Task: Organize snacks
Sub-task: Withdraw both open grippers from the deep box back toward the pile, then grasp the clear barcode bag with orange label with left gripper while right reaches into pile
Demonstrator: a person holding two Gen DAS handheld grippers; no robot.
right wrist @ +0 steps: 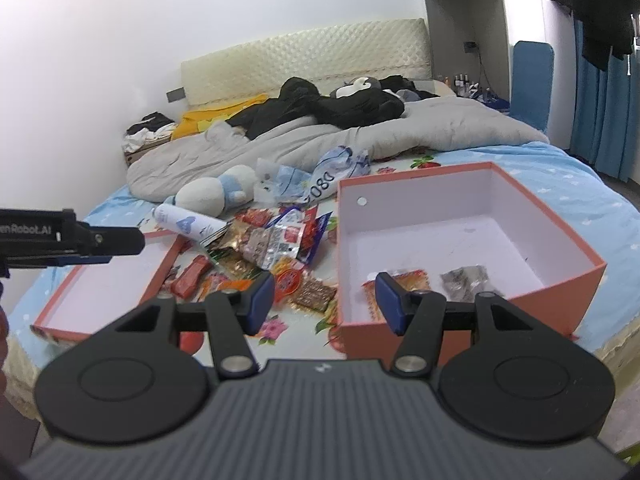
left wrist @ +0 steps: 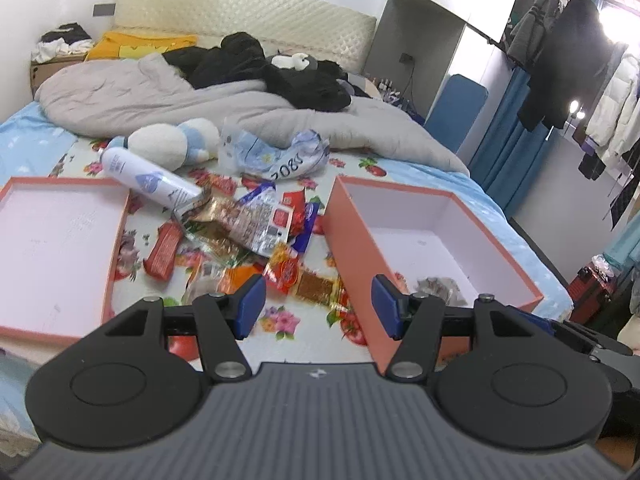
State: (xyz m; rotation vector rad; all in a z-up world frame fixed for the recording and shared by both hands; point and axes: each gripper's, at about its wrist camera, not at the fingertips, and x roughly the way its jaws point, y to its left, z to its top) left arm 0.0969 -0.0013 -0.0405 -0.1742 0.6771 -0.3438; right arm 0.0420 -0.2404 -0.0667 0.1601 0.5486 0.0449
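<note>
A heap of snack packets (left wrist: pixel 248 232) lies on the flowered sheet between a shallow pink lid (left wrist: pixel 60 248) on the left and a deep pink box (left wrist: pixel 352 248) on the right. My left gripper (left wrist: pixel 319 306) hovers open over the near edge of the heap, by the box's left wall, with nothing between its blue pads. In the right wrist view, my right gripper (right wrist: pixel 326 302) is open and empty above the box (right wrist: pixel 368 340) front-left corner. An orange packet (right wrist: pixel 404 280) and a dark packet (right wrist: pixel 466 278) lie inside the box. The snack heap (right wrist: pixel 272 256) sits left of it.
A white spray can (left wrist: pixel 148 180), a plush toy (left wrist: pixel 172 144) and crumpled plastic bags (left wrist: pixel 276 156) lie behind the snacks. A grey duvet (left wrist: pixel 160 96) and dark clothes cover the far bed. The left gripper (right wrist: pixel 120 242) reaches in over the lid (right wrist: pixel 108 284).
</note>
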